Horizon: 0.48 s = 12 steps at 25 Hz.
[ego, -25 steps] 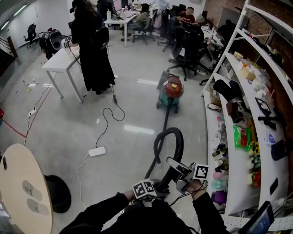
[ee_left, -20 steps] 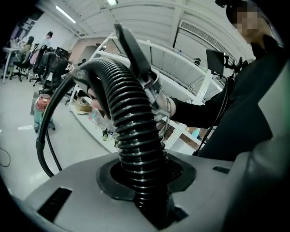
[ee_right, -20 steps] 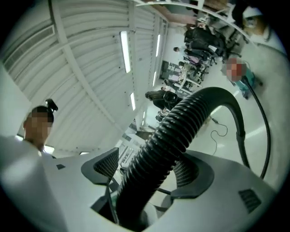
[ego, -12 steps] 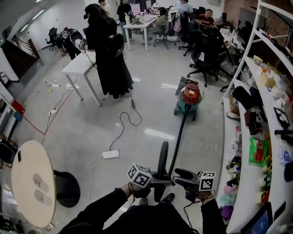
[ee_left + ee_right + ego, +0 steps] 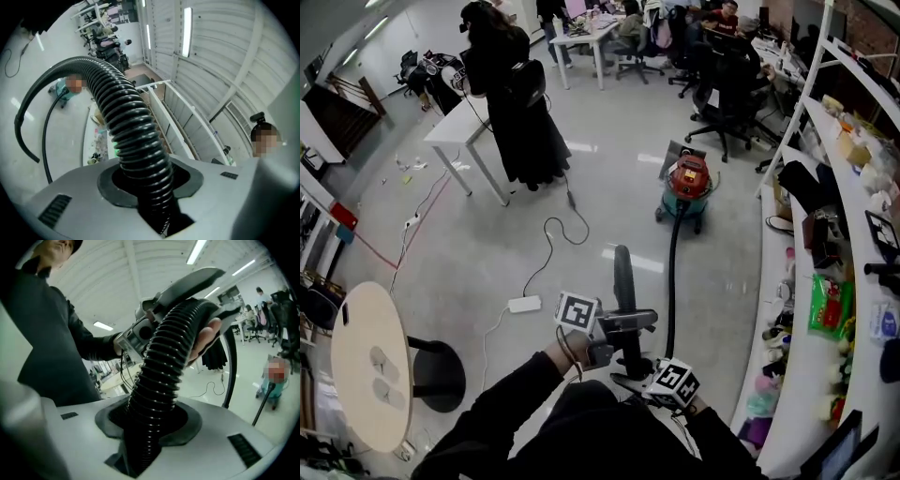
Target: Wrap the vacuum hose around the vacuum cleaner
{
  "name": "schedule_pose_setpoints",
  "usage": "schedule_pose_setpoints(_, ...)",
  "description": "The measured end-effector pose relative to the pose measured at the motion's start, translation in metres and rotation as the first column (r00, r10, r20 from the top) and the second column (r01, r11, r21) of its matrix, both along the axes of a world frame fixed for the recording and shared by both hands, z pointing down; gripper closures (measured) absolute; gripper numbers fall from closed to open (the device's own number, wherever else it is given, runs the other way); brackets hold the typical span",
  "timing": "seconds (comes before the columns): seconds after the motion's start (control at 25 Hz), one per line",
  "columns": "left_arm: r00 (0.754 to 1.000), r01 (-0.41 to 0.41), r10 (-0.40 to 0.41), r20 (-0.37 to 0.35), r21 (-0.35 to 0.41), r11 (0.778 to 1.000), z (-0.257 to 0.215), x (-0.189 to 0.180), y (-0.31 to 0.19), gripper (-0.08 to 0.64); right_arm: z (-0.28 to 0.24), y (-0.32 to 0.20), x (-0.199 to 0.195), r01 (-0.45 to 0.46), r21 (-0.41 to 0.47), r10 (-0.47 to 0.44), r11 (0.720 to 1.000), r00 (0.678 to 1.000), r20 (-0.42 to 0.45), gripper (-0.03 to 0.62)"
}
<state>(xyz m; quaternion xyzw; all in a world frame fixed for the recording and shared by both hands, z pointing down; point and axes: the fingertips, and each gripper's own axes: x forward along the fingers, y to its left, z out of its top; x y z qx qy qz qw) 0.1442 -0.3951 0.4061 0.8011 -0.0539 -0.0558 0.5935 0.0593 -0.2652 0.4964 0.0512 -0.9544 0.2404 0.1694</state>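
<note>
We hold the vacuum hose [image 5: 623, 272] in both tongs, close in front of our body, while the vacuum cleaner [image 5: 688, 183] stands well apart on the floor [image 5: 487, 253], over by the shelf [image 5: 787, 309]. Nothing is wrapped round it yet.

The left tongs [image 5: 145, 187] are clamped on the ribbed hose, which rises from them in a tall arc and bends over and down. The right tongs [image 5: 145, 427] sit just below and nearer to us; their jaws have just been closing and now grip the same hose a short stretch along. That stretch runs straight up from them to the left tongs.

From near our hands a long black run of hose lies along the floor to the cleaner. We judge that two close grips serve to gather the slack hand over hand: one pair holds the loop up off the floor while the other takes a fresh hold.

Most of the task remains. Pulling hard could drag or tip the cleaner, so walking the coil over seems wiser.
</note>
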Motion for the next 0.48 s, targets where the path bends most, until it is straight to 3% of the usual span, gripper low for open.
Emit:
schedule_pose_setpoints(0.04,1.0,0.005,-0.005,0.015,0.008,1.0,0.001,0.002,-0.007,0.417,-0.005,-0.01,0.004,-0.031,-0.041,0.033,0.999,0.998,0.048,0.438)
schedule_pose_setpoints(0.12,0.994,-0.037,0.025,0.11,0.104,0.994,0.011,0.006,-0.021,0.294,-0.019,-0.031,0.011,-0.065,-0.14,0.086,0.988,0.985,0.152,0.451)
schedule_pose_setpoints(0.2,0.978,-0.079,0.045,0.203,0.16,0.984,0.026,0.002,-0.035,0.222,-0.03,-0.055,0.015,-0.086,-0.223,0.139,0.971,0.963,0.232,0.451)
schedule_pose_setpoints(0.24,0.978,-0.059,0.028,0.209,0.144,0.988,0.031,-0.006,-0.045,0.209,-0.032,-0.07,0.018,-0.103,-0.262,0.173,0.96,0.95,0.259,0.451)
schedule_pose_setpoints(0.32,0.988,0.046,-0.055,0.144,0.059,0.997,0.038,-0.033,-0.068,0.209,-0.034,-0.105,0.025,-0.148,-0.343,0.256,0.927,0.921,0.294,0.451)
schedule_pose_setpoints(0.4,0.988,0.132,-0.132,0.082,0.005,0.991,0.045,-0.062,-0.078,0.21,-0.036,-0.143,0.035,-0.185,-0.439,0.349,0.879,0.878,0.329,0.45)
schedule_pose_setpoints(0.48,0.989,0.081,-0.091,0.113,0.092,0.992,0.058,-0.076,-0.064,0.21,-0.037,-0.18,0.045,-0.215,-0.529,0.442,0.821,0.826,0.35,0.449)
